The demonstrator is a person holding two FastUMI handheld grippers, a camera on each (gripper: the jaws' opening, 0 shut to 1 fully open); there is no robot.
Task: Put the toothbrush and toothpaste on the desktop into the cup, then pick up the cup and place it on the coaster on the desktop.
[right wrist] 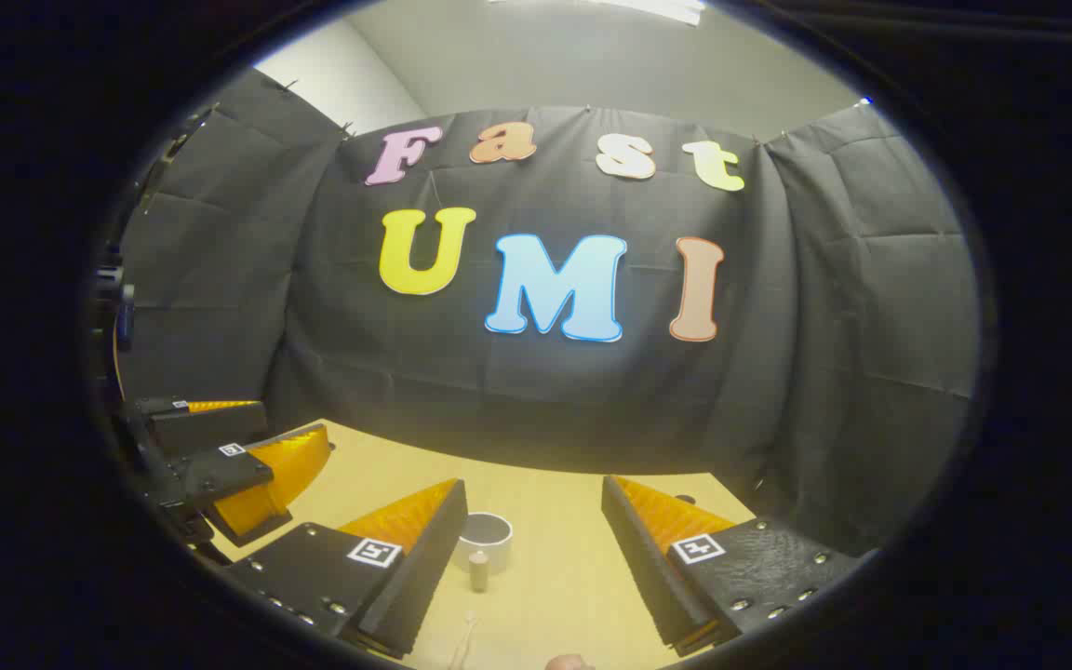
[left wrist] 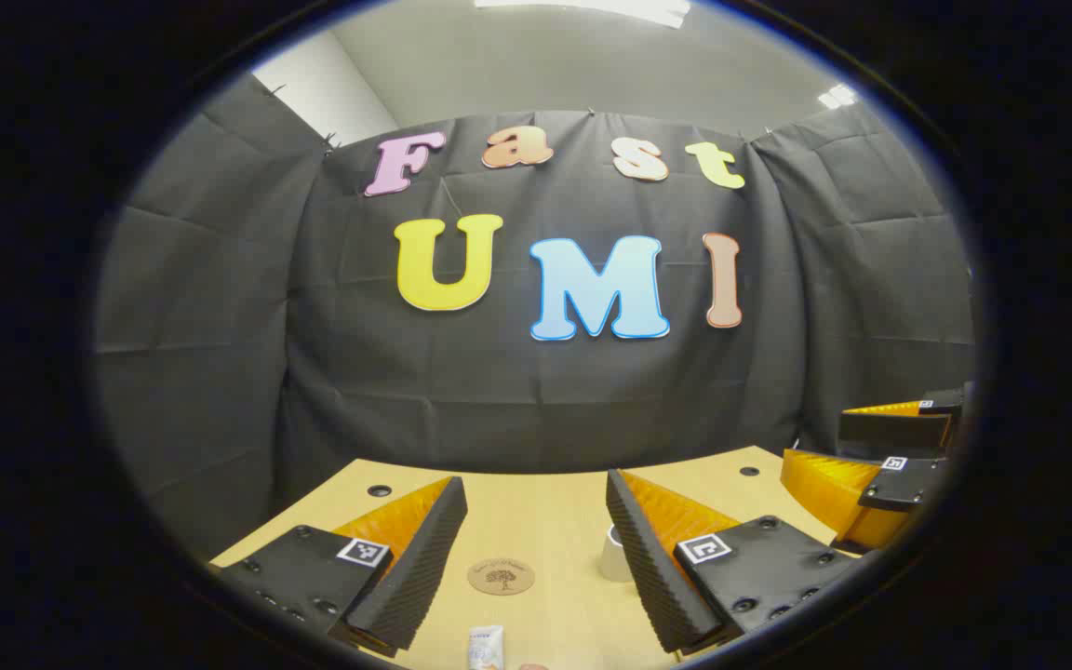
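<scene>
Left gripper [left wrist: 536, 558]: held level above the near edge of the desktop [left wrist: 545, 512], fingers spread wide apart, nothing between them. Right gripper [right wrist: 536, 558]: held at like height and attitude, fingers likewise parted and empty; it is also seen at the right edge of the left gripper view [left wrist: 880, 475], raised clear of the desktop.

Cup [right wrist: 485, 540]: white, upright, standing on the desktop; taken as landmark. In the left gripper view it is partly hidden behind the right-hand finger [left wrist: 615, 554].

Coaster [left wrist: 501, 576]: round, brown, a tree mark on it, lying flat to the left of the cup, apart from it.

Toothpaste [left wrist: 486, 648]: a pale tube, lying nearer than the cup and coaster, at the lower rim of the view.

Toothbrush [right wrist: 463, 642]: a thin pale handle, lying nearer than the cup; only partly visible.

Small brown upright item [right wrist: 479, 569]: just in front of the cup; kind cannot be told.
</scene>
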